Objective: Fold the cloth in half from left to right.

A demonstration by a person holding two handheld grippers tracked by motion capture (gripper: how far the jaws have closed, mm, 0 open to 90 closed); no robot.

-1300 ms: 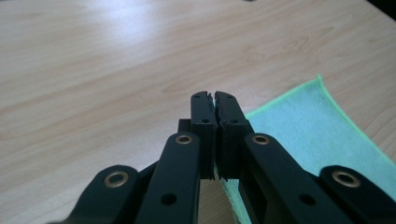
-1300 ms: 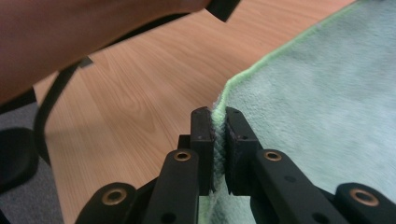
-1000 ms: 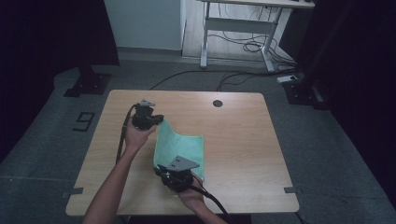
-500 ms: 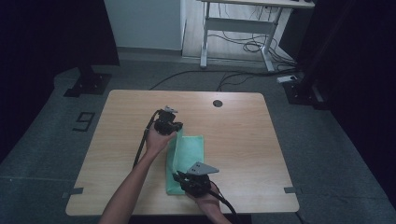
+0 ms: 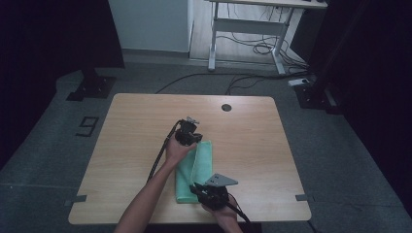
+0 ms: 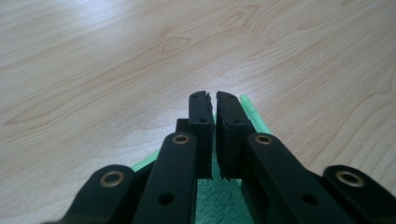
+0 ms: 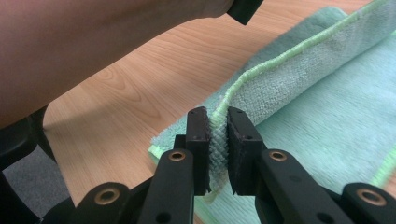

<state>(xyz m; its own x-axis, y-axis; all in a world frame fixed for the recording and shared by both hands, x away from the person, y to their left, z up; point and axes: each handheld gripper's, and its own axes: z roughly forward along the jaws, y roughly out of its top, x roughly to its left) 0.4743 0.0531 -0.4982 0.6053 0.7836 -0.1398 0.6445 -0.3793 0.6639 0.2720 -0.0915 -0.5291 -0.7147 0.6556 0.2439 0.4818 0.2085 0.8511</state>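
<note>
One readable mark: a large black digit "9" (image 5: 87, 126), taped or painted on the grey carpeted floor (image 5: 43, 160). It lies beyond the wooden table's (image 5: 243, 131) left edge, well to the left of the left gripper (image 5: 188, 133) and slightly farther from the person than it, and farther still from the right gripper (image 5: 210, 193). No other writing, label or brand can be read on anything.

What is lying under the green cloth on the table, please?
The green cloth lies folded on the wooden table, with bare wood around its edges. The right gripper pinches its hemmed edge, the left gripper its far end. Anything beneath the folded layers is covered.
</note>
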